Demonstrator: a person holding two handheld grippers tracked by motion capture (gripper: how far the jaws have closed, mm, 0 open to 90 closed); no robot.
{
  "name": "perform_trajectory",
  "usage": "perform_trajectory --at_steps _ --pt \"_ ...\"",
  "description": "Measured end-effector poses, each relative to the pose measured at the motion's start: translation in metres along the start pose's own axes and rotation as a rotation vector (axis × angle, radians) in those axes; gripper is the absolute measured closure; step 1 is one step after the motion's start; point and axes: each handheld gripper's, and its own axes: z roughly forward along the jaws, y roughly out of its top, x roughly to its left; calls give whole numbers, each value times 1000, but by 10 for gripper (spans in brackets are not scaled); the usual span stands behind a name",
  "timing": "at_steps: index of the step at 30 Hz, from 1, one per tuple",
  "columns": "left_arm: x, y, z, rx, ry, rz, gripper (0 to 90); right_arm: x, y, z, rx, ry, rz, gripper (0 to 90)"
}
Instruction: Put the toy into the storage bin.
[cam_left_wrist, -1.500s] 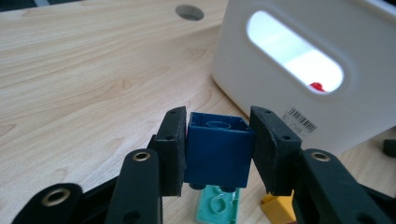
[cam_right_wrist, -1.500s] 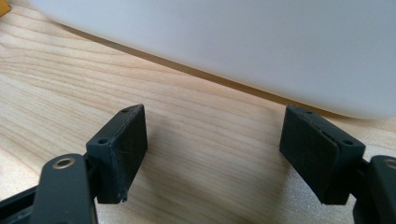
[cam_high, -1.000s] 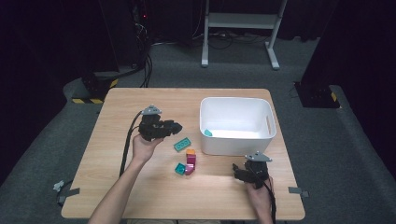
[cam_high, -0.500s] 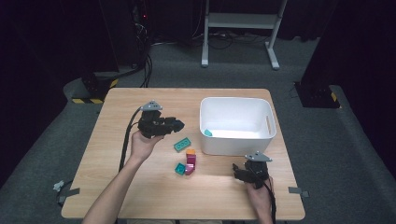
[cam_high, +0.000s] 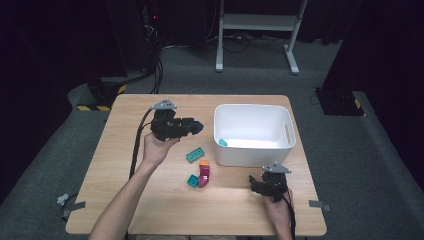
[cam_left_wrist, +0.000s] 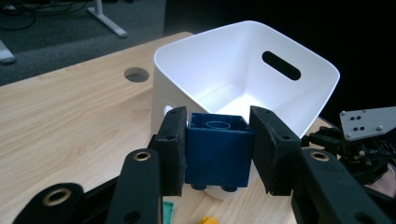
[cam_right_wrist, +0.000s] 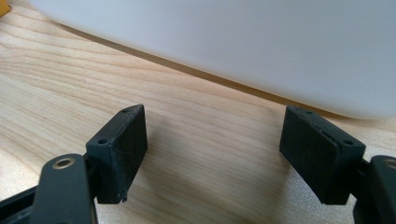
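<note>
- The left gripper (cam_left_wrist: 218, 140) is clamped on a dark blue block (cam_left_wrist: 217, 149), one pad on each flat side, studs pointing down below the jaws
- In the high view that gripper (cam_high: 196, 126) is held above the wooden table (cam_high: 150, 210), at about 9 o'clock from the white bin (cam_high: 254, 150) and aimed toward its near wall
- The block looks like hard moulded plastic: light, stiff, not fragile, with smooth faces that could slip if the squeeze eases; the broad parallel sides are the sensible place to hold it, as now
- The right gripper (cam_right_wrist: 215, 149) rests on the table at roughly 5 o'clock from the bin, jaws wide apart with nothing between them
- Loose on the table at about 7 o'clock from the bin: a green brick (cam_high: 195, 155), a teal block (cam_high: 192, 180), an orange-and-magenta stack (cam_high: 204, 172)
- A teal piece (cam_high: 222, 142) lies inside the bin
- Hard to read: the blue block is hidden by the gripper body in the high view, and its underside is cut off by the jaws
</note>
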Motion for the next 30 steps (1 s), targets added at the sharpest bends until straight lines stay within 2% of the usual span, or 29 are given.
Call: perform_trajectory --at_steps 5,8,15,20,23,30 --pt "-2 7 0 -7 -11 3 580 0 0 0 0 0 -1 230" --pt "-6 15 1 -28 -25 4 580 0 0 0 0 0 -1 230" --pt "-12 22 5 -14 -32 23 580 0 0 0 0 0 -1 230" --pt "-18 28 12 -19 -48 19 580 0 0 0 0 0 -1 230" --pt "-25 32 20 -2 -56 53 580 0 0 0 0 0 -1 230" --pt "-34 38 34 -4 -79 65 580 0 0 0 0 0 -2 230"
